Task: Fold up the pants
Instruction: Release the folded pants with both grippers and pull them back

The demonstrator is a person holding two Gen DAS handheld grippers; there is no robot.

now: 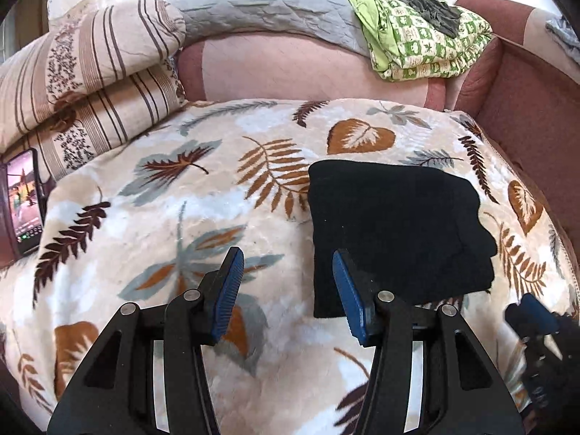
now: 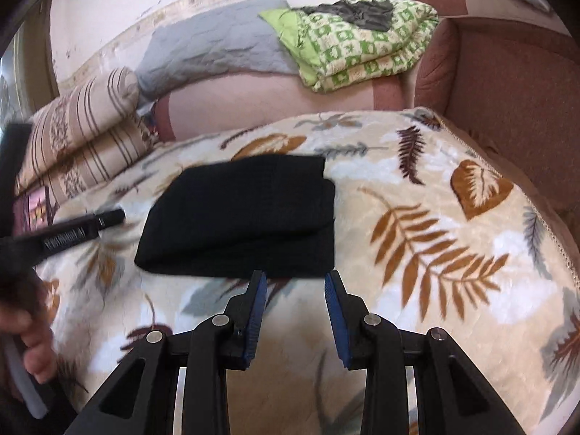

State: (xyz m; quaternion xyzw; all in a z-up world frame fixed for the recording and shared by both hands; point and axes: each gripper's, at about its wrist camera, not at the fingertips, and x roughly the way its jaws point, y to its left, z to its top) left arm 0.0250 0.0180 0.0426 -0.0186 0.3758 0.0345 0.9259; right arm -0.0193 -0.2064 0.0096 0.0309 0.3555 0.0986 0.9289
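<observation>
The pants lie folded in a compact black block on the leaf-print blanket, bare blanket on all sides. Left tongs and right tongs are both spread, holding nothing, at the block's near edge. Only the left view shows the phone clearly.

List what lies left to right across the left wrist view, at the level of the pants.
phone → leaf-print blanket → folded black pants → reddish sofa arm
</observation>
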